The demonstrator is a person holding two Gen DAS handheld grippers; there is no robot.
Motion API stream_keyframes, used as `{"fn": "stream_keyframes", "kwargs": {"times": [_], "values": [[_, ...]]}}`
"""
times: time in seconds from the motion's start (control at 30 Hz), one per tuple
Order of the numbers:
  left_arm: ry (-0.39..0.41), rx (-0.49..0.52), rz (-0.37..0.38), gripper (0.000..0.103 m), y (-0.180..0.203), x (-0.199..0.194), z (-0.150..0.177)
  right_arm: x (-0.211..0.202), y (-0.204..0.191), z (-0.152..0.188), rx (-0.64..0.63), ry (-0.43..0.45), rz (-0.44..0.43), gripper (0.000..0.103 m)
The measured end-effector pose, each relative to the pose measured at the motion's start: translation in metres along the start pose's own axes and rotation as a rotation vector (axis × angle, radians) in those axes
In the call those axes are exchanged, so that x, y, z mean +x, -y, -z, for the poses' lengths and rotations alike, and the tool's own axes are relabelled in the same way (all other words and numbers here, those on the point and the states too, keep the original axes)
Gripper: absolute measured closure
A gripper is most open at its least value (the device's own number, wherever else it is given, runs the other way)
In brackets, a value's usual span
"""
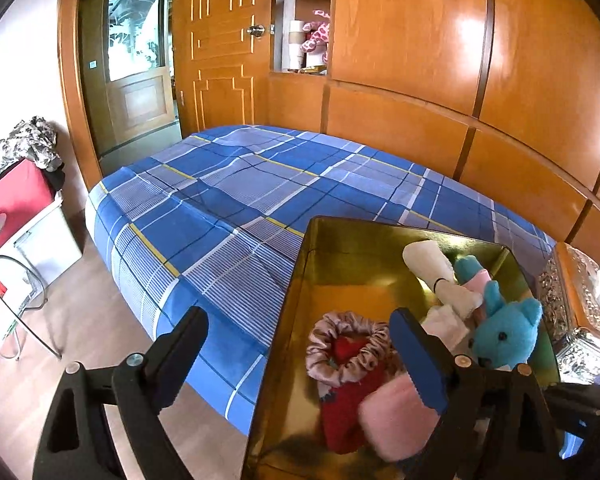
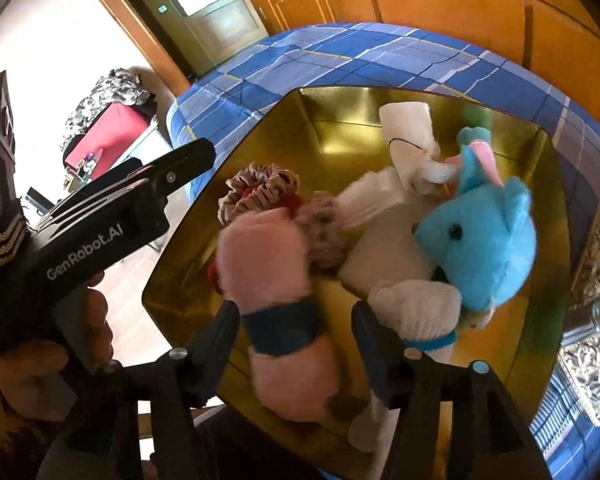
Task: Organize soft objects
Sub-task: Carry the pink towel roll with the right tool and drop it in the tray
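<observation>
The right gripper [image 2: 296, 344] stood partly open over the gold tray [image 2: 172, 276], and the pink sock [image 2: 268, 264] with a dark blue band lay between its fingers, not pressed by them. The left gripper [image 1: 300, 344] was wide open and empty; one finger was above the tray, the other over the bed [image 1: 228, 184]. Farther in the tray lay the scrunchie [image 2: 256, 192], white rolled cloths [image 2: 408, 132] and a blue plush toy [image 2: 484, 240].
</observation>
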State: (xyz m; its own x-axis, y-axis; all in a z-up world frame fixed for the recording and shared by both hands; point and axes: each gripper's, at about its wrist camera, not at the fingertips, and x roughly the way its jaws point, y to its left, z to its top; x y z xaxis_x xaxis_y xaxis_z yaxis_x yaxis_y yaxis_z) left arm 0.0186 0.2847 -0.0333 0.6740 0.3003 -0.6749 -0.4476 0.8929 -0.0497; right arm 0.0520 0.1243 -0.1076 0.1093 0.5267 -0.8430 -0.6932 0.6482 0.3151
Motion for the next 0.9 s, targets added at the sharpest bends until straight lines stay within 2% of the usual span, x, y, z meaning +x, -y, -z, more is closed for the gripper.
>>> {"fn": "stream_keyframes", "kwargs": {"times": [0.07, 0.17, 0.33, 0.4, 0.63, 0.9], "values": [[0.004, 0.009, 0.005, 0.011, 0.003, -0.002, 0.000, -0.007, 0.003, 0.003, 0.008, 0.016, 0.001, 0.044], [0.014, 0.018, 0.022, 0.011, 0.006, -0.005, 0.000, -0.020, 0.003, 0.007, -0.001, 0.054, 0.051, 0.044], [0.030, 0.056, 0.052, 0.011, 0.020, -0.013, 0.002, -0.048, -0.001, 0.016, -0.044, 0.155, 0.219, 0.044], [0.032, 0.074, 0.066, 0.011, 0.026, -0.016, 0.003, -0.062, 0.001, 0.019, -0.049, 0.195, 0.256, 0.044], [0.044, 0.135, 0.117, 0.011, 0.049, -0.025, 0.009, -0.115, 0.017, 0.031, -0.048, 0.312, 0.343, 0.044], [0.037, 0.203, 0.180, 0.011, 0.075, -0.032, 0.019, -0.182, 0.054, 0.054, 0.029, 0.468, 0.439, 0.044]]}}
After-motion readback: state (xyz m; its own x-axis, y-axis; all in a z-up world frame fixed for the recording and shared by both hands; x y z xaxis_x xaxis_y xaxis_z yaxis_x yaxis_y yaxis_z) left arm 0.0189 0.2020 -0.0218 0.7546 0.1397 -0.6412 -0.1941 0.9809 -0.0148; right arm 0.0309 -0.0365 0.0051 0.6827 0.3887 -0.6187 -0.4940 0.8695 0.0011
